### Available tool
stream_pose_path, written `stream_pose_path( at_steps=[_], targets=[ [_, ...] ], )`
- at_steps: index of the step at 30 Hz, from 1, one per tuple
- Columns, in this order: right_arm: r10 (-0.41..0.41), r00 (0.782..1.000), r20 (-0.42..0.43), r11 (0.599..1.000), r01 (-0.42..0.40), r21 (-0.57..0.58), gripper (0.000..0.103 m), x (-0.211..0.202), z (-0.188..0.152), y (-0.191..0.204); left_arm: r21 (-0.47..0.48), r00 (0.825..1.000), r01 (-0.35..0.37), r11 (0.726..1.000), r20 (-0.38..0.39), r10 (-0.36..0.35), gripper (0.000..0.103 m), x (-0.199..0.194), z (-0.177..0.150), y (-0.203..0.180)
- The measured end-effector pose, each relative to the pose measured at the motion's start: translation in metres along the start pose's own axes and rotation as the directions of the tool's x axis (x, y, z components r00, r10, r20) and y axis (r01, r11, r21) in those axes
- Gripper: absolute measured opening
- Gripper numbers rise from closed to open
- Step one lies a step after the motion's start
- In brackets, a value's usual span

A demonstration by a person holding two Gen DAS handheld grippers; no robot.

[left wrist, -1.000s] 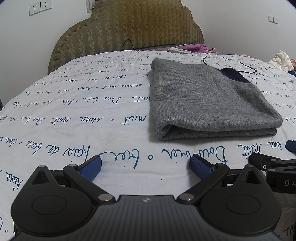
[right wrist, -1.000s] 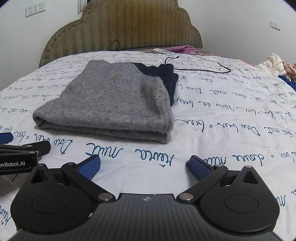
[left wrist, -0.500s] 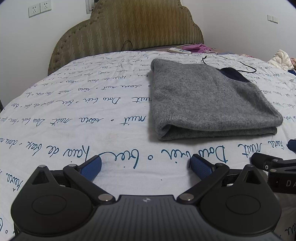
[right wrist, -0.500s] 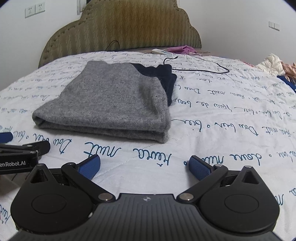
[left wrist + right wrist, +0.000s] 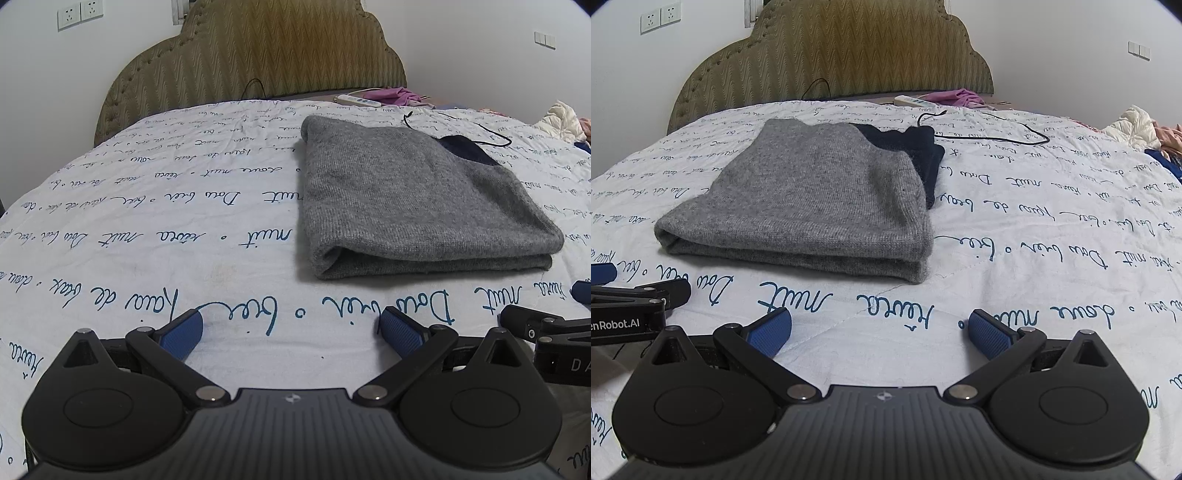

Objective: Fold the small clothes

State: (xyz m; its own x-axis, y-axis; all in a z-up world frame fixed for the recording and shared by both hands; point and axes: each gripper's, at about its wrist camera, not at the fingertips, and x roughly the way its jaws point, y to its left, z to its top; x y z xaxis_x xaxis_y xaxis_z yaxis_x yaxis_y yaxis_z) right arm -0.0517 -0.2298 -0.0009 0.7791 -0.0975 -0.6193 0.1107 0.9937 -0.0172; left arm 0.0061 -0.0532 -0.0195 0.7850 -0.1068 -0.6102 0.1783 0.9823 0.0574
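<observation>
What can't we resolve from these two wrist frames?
- Dark navy garment: mostly hidden beneath the folded grey sweater, both views.
- Black cable: far end not traceable, too thin.
- Pink cloth: too small to identify.
- Right gripper: cut off by left view's edge.

both low views toward folded sweater (image 5: 417,195), headboard (image 5: 834,55)

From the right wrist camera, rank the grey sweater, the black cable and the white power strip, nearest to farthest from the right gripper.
1. grey sweater: folded, just ahead and left of the right gripper.
2. black cable: behind the sweater, trailing right.
3. white power strip: farthest, by the headboard.
</observation>
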Motion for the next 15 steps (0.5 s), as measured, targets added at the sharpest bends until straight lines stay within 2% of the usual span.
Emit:
stream_pose_path(
  at_steps=[15],
  targets=[
    [0.003, 1.000, 0.000, 1.000, -0.003, 0.004, 0.103, 0.0005, -0.0005, 0.0002, 0.000, 1.000, 0.000, 1.000, 0.000, 0.000, 0.103, 0.0000, 0.0001, 0.0000]
  ],
)
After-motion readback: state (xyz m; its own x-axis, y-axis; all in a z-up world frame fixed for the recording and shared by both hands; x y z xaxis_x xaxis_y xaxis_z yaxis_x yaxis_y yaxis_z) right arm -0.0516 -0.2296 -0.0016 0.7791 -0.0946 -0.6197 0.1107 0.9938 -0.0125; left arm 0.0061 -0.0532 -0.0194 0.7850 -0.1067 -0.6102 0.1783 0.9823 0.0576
